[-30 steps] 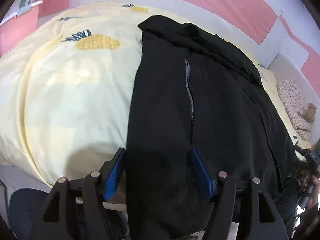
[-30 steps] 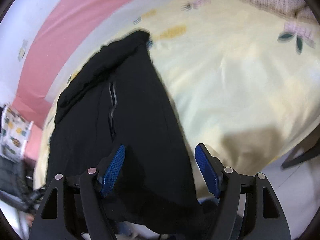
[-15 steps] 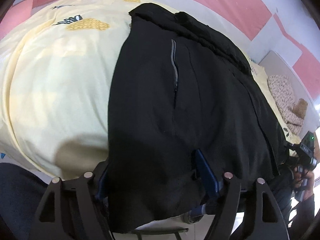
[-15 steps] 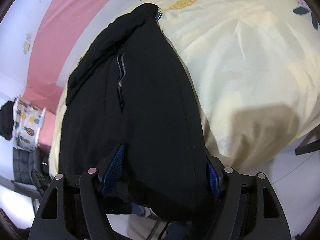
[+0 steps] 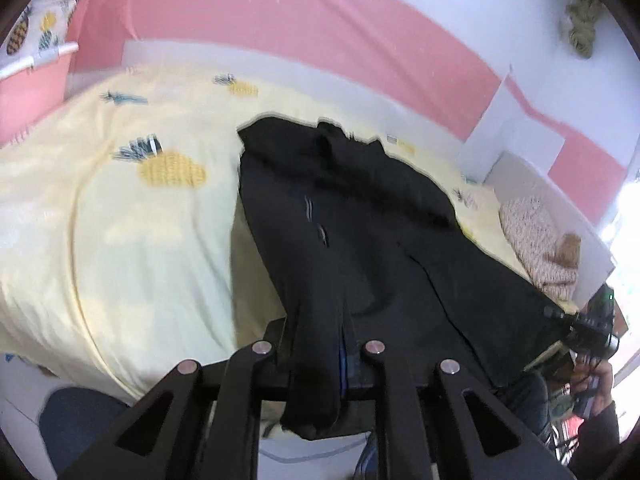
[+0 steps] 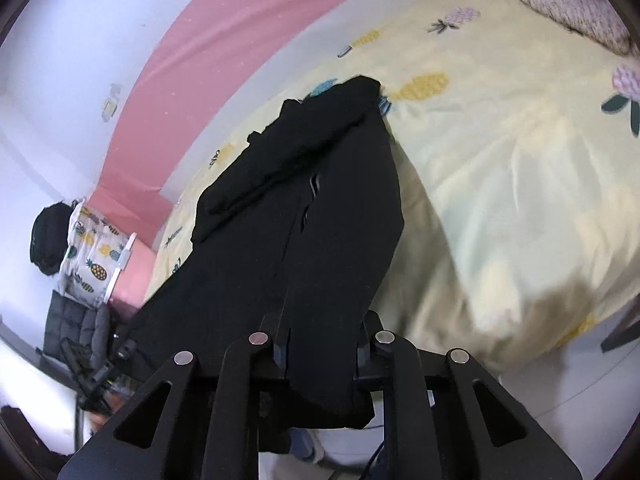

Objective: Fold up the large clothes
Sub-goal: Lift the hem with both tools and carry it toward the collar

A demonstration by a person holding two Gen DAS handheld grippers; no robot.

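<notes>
Black fabric fills the middle of both views: the black garment [image 5: 360,240] lies stretched across the yellow pineapple-print bedspread [image 5: 140,220], its far end bunched near the pink wall [image 5: 300,28] and its near hem pulled off the bed edge. On the left side, the left gripper [image 5: 318,354] has its jaws drawn in tight, pinching a gathered fold of the hem that hangs down between them. Moving across, a short zipper [image 5: 308,208] shows on the cloth, and a knitted pillow [image 5: 536,240] sits at the bed's far right. Over on the right, the right gripper [image 6: 320,354] is clamped narrow on the hem's other corner, cloth drooping below its jaws. Both corners are lifted clear of the mattress.
</notes>
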